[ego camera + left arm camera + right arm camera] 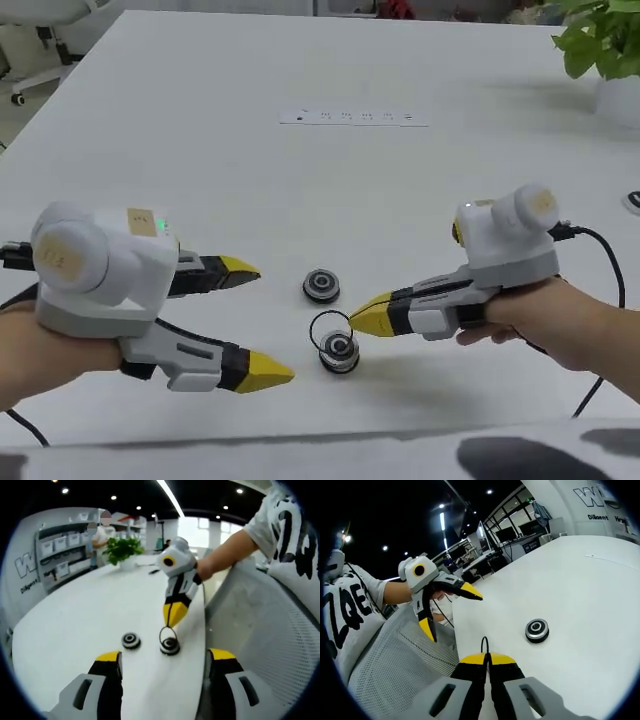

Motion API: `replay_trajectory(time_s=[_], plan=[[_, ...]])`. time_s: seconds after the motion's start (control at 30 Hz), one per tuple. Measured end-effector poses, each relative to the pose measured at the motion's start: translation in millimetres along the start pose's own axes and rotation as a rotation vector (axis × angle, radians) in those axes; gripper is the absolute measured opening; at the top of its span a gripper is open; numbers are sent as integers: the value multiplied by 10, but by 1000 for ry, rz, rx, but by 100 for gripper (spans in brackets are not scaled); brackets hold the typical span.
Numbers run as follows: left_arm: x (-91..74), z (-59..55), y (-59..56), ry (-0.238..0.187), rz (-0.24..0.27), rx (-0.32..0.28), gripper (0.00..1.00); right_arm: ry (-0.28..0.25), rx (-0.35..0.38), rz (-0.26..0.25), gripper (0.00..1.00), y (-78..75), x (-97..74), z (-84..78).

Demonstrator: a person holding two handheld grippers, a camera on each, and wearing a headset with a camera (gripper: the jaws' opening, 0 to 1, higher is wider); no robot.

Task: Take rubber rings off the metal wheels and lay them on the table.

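Note:
Two small metal wheels lie on the white table [200,150]. The far wheel [321,286] [131,640] [537,629] wears a black rubber ring. Over the near wheel [339,352] [169,647] a thin black rubber ring [329,326] [167,631] [484,644] stands as a loop, its lower edge at the wheel's top. My right gripper [356,318] [175,616] [487,658] is shut on that ring's upper right side. My left gripper [255,320] [165,656] [452,614] is open, to the left of both wheels, with nothing between its fingers.
A flat white strip [355,117] lies mid-table farther back. A potted plant [600,40] [121,550] stands at the far right corner. A black cable [600,270] trails from the right gripper. A white mesh chair [260,625] [395,655] sits at the table's near edge.

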State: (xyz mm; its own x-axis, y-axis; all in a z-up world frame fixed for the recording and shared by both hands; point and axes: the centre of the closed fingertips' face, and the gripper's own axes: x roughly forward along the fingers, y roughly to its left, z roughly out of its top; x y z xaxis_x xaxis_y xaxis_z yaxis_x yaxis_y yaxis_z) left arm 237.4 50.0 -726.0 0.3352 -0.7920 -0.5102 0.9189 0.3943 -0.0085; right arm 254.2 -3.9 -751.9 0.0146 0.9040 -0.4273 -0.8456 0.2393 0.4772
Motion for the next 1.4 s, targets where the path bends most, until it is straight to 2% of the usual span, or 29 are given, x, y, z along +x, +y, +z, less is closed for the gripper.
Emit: replay_trajectory(time_s=[0.53, 0.87, 1.4], plan=[[-140, -42, 42, -5, 29, -8, 75, -16, -21, 35, 0, 129, 68, 181], [-217, -68, 79, -4, 49, -12, 76, -17, -35, 44, 0, 144, 213, 254], [-305, -106, 124, -3, 75, -20, 77, 10, -46, 27, 0, 65, 428, 214]])
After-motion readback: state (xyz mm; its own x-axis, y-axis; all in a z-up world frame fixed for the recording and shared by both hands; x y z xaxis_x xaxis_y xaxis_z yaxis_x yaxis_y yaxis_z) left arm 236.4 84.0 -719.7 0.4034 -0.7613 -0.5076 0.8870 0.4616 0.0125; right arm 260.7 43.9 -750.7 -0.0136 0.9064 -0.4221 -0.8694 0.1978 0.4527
